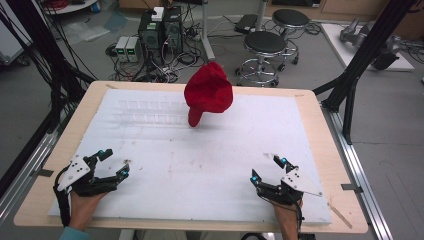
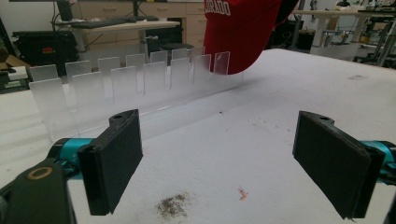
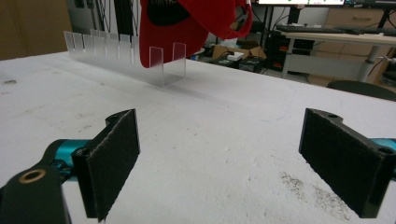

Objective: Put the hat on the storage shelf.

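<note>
Both grippers resting near edge of white foam-covered surface (image 1: 210, 170), jaws spread wide, gripping nothing: left gripper (image 1: 111, 162) at 8 o'clock, right gripper (image 1: 267, 169) at 4 o'clock. Red fabric baseball cap (image 1: 208, 92) sitting at 12 o'clock on right end of clear acrylic slotted rack (image 2: 126, 79). Advising: approaching low, pinching brim edge squarely, avoiding acrylic dividers.

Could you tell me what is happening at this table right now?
A person holds a left gripper and a right gripper near the front edge of the white table, both with jaws wide open and holding nothing. Farther back, a red cap sits propped on the end of a clear slotted rack. Neither gripper touches it.
</note>
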Motion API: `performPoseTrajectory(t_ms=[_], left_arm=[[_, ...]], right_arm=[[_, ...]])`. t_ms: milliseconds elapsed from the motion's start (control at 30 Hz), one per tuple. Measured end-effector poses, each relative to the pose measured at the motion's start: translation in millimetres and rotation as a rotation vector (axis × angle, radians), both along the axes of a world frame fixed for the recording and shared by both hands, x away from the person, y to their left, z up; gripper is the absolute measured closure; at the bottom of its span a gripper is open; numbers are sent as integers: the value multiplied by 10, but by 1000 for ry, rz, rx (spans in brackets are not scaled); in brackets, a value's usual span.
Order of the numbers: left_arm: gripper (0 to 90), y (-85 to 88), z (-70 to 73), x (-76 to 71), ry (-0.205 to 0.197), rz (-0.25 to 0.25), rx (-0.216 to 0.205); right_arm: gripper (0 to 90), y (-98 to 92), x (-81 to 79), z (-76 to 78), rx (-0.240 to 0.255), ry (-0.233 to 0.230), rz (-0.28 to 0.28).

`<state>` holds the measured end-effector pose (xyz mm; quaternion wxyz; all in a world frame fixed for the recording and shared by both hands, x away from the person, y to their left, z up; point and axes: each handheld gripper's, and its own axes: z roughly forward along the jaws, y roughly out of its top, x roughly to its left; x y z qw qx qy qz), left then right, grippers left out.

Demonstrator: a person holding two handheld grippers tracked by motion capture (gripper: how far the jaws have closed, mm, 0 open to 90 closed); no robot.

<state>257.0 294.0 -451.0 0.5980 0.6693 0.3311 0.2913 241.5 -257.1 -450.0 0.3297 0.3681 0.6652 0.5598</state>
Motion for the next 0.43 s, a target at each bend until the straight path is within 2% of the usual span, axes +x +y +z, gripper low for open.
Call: performPoseTrajectory(t_ms=[200, 433], left_arm=[[161, -4, -1, -5, -3, -1, 3], [161, -9, 0, 1, 0, 1, 8]], right_arm=[[113, -22, 6, -6, 27, 12, -15], [113, -61, -10, -20, 66, -3, -7]])
